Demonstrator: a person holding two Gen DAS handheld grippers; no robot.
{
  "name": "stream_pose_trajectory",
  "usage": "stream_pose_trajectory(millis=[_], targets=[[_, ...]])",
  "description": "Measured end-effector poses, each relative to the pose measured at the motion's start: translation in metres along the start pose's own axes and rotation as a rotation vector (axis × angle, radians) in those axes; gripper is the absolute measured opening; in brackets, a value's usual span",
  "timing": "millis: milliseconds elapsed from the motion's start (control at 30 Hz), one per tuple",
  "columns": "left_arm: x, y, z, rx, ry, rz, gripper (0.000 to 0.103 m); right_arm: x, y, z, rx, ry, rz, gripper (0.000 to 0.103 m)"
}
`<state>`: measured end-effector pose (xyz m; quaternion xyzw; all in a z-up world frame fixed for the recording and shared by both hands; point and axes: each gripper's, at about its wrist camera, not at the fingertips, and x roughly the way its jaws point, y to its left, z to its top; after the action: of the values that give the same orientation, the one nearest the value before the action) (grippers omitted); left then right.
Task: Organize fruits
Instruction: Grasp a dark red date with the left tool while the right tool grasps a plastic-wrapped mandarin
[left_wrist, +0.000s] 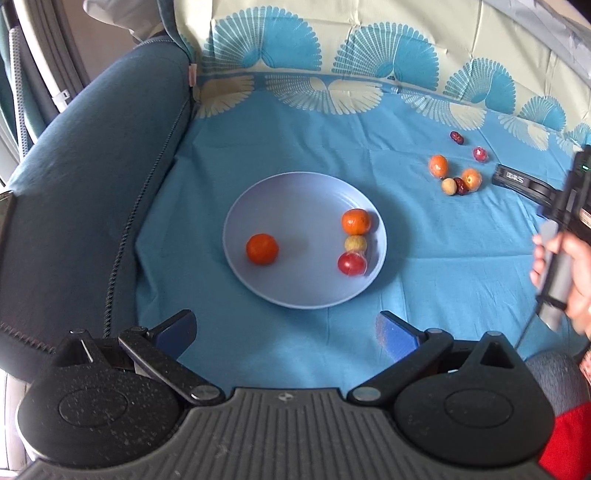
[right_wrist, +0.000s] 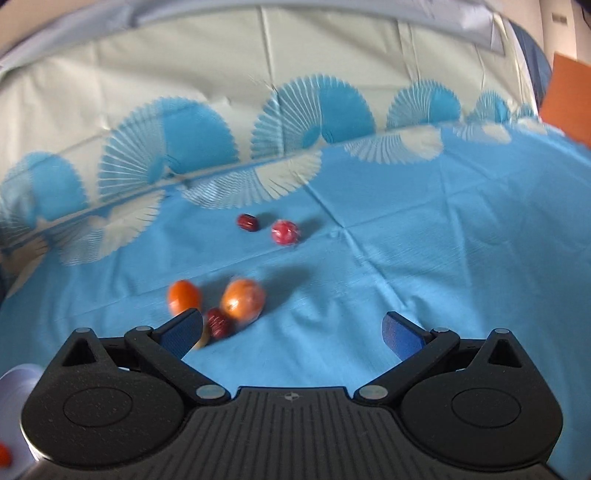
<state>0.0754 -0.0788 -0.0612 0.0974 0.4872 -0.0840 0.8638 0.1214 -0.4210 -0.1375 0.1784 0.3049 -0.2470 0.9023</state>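
A pale blue plate holds two oranges, a small yellow fruit and a red fruit. My left gripper hangs open just in front of the plate, nothing between its fingers. Loose fruit lies on the cloth at the right: two oranges, a dark red date, a wrapped red fruit and another dark date. My right gripper is open, its left fingertip beside the near cluster. A tan fruit sits in that cluster.
A blue cloth with fan patterns covers the surface. A dark blue cushioned armrest borders the left side. A person's hand holds the right gripper's handle at the right edge. An orange panel stands far right.
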Motion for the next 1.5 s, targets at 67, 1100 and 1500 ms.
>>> stream_pose_trajectory(millis=[67,1100,1500], targets=[[0.008,-0.005,0.006,-0.002,0.012,0.008,0.103,0.027,0.003,0.004,-0.022,0.021,0.006,0.102],[0.179,-0.212,0.132,0.015,0.028,-0.1,0.103,0.082,-0.128,-0.005,-0.063,-0.054,-0.114,0.085],[0.243,-0.197,0.152,0.087,0.001,0.1,0.103,0.085,-0.126,-0.005,-0.071,-0.046,-0.073,0.097]])
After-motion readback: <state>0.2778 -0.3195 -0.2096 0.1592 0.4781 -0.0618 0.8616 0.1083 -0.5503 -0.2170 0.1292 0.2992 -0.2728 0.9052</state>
